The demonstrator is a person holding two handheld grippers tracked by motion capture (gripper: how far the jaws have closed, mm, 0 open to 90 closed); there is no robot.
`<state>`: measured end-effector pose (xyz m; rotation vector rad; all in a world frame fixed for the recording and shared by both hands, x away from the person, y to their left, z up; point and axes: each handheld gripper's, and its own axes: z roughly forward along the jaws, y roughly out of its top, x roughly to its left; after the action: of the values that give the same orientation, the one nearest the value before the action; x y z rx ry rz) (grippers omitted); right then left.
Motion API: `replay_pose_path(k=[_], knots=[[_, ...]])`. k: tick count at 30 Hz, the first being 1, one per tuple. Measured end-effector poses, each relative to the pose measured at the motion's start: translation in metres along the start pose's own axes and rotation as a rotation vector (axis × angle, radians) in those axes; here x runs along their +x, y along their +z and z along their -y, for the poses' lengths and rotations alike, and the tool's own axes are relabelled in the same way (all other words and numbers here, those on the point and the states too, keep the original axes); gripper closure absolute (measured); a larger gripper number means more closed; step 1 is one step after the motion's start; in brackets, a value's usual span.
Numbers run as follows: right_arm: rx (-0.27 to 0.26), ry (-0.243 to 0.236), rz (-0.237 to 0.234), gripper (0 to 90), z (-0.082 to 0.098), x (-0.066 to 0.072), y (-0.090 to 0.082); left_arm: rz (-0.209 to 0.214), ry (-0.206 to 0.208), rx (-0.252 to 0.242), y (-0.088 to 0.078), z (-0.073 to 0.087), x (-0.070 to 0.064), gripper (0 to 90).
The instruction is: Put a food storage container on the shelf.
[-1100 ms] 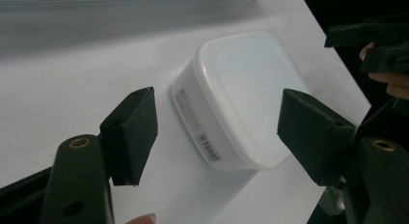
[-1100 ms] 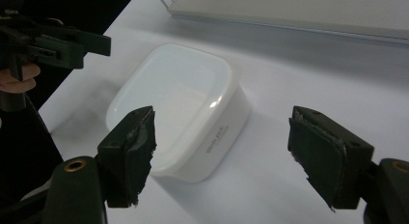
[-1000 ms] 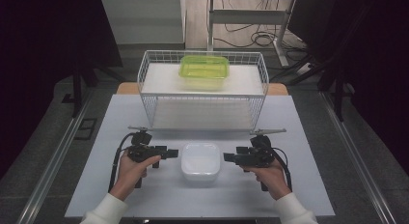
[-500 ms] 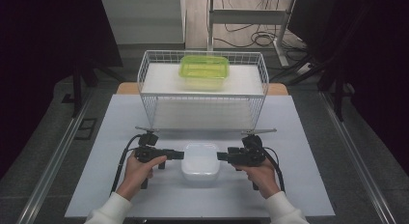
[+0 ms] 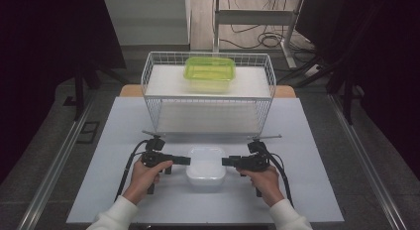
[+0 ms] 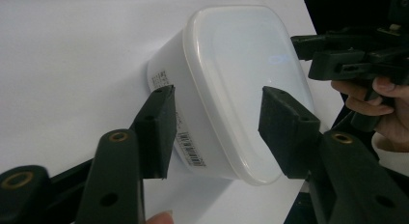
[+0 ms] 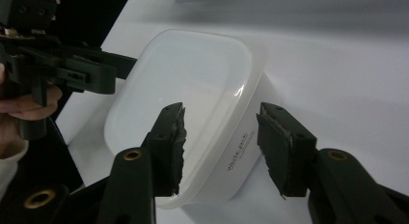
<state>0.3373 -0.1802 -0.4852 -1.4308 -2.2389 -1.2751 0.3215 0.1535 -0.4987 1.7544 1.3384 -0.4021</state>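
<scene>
Sitting on the white table (image 5: 124, 141), close to the person's edge, is a white lidded box (image 5: 206, 166), and both grippers have come at it from the sides. From above, the left gripper (image 5: 184, 160) points in at the box's left edge and the right gripper (image 5: 227, 162) at its right edge, each in a hand, the left hand (image 5: 143, 176) and the right hand (image 5: 265, 179) reaching up from the near side in white sleeves. Along the left gripper's own jaws, one jaw lies against the box's side wall by the barcode label and the other hangs over the lid (image 6: 246, 69); those jaws have just been closing with the rim between them, but I can't make out that both pads press yet. The right gripper's view tells the same story: one jaw over the lid (image 7: 193, 74), the other outside the wall with a clear gap to it, jaws just closing around the rim, not clamped. Further back on the table stands a wire rack (image 5: 208, 98), well apart from the box, with a green tub (image 5: 210, 74) on its upper shelf.
</scene>
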Motion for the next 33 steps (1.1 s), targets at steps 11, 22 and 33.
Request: replay_pose_path(k=[11, 22, 33], knots=[[0.022, 0.053, -0.035, 63.7, 0.002, -0.004, 0.006, 0.037, -0.031, 0.021, 0.005, 0.003, 0.002, 64.6], [-0.010, 0.155, -0.081, 73.8, 0.004, -0.004, -0.001, 0.025, -0.036, -0.027, -0.002, 0.005, -0.005, 73.5], [-0.044, 0.077, -0.060, 78.2, 0.002, 0.005, -0.009, -0.014, 0.038, -0.075, -0.009, 0.006, -0.017, 78.1]])
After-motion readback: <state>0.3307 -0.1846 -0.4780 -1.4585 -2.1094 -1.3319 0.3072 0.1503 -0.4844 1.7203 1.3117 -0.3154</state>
